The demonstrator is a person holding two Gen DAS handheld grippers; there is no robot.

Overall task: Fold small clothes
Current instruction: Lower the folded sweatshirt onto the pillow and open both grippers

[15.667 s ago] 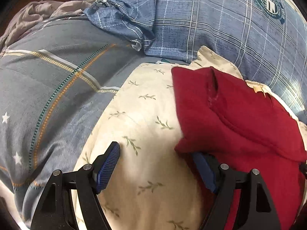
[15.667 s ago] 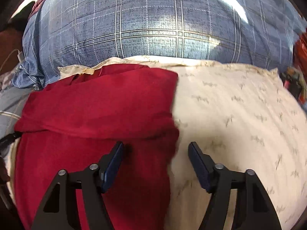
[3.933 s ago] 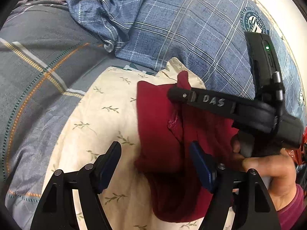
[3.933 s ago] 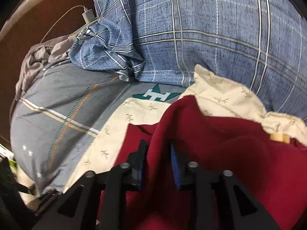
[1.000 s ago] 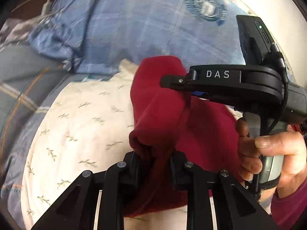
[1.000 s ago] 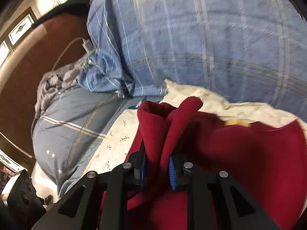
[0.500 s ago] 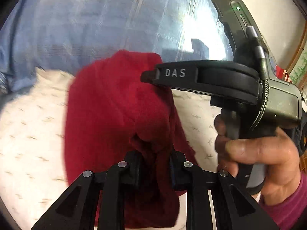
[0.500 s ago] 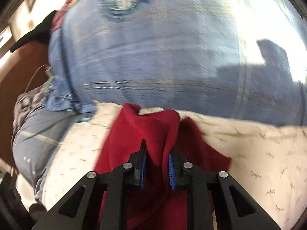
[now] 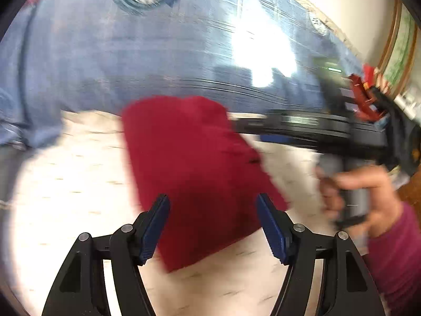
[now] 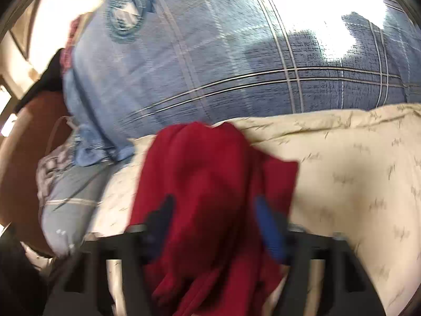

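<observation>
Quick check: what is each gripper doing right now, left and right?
Left gripper: open, jaws just opened, red garment lies loose between them.
Right gripper: open, jaws just opened, garment released.

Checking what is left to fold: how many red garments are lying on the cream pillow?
1. The red garment lies folded on the cream pillow, in front of the blue plaid pillow. Both views are blurred, so something smaller underneath could be hidden.
</observation>
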